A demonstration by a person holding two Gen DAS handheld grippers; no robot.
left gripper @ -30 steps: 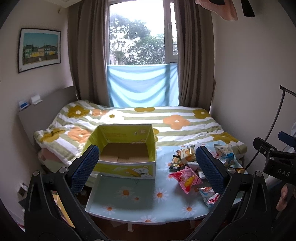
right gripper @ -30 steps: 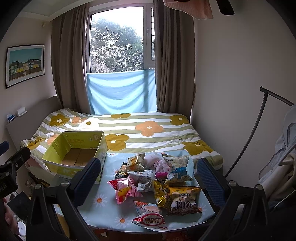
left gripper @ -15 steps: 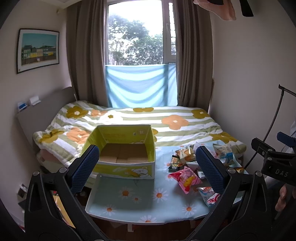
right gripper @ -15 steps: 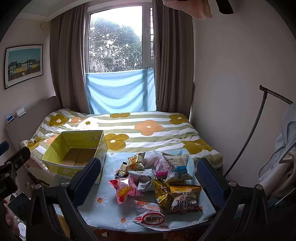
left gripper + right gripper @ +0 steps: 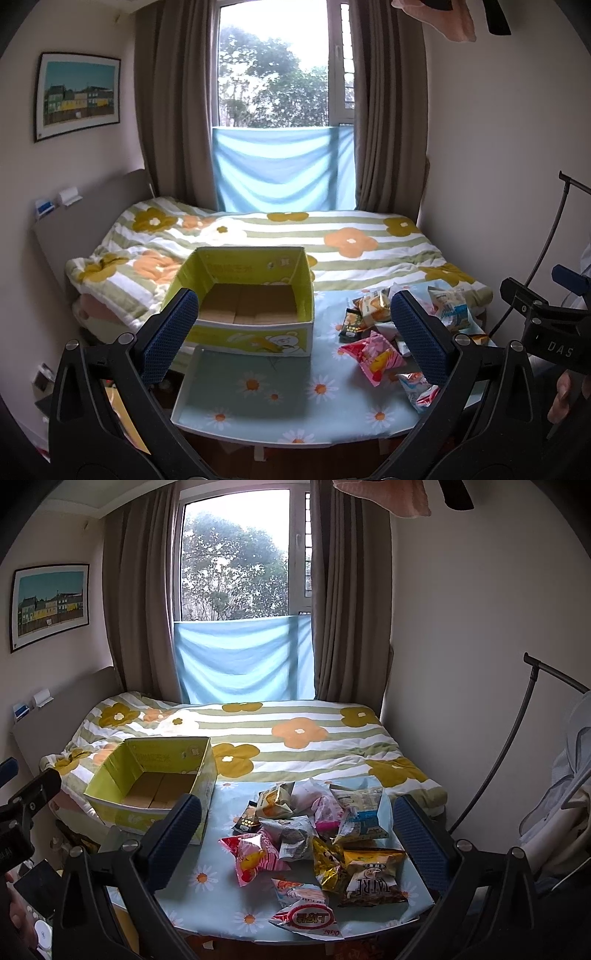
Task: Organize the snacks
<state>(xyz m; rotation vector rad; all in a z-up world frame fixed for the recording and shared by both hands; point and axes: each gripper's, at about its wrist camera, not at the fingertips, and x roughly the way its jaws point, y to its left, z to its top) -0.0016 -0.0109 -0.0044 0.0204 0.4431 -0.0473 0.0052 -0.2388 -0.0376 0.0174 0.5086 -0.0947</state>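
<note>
Both grippers hover above the near edge of the table [image 5: 258, 402], fingers spread wide, gripping nothing. Left gripper [image 5: 293, 332] frames the empty yellow-green box [image 5: 255, 336] at the table's left end, box well beyond the fingers. Right gripper [image 5: 295, 834] frames the snack packets [image 5: 317, 834] heaped at the table's right end, lying between and below its fingers [image 5: 177, 827], not touching.

This is a bedroom in a home. A bed [image 5: 258, 738] with a striped, flower-patterned duvet fills the room below a window [image 5: 236, 561] hung with brown curtains [image 5: 347, 590] and a blue cloth [image 5: 243, 657]. A framed picture of houses [image 5: 50, 605] hangs above the headboard [image 5: 92, 214], and clothing hangs on a rack [image 5: 569, 775] at the right.
</note>
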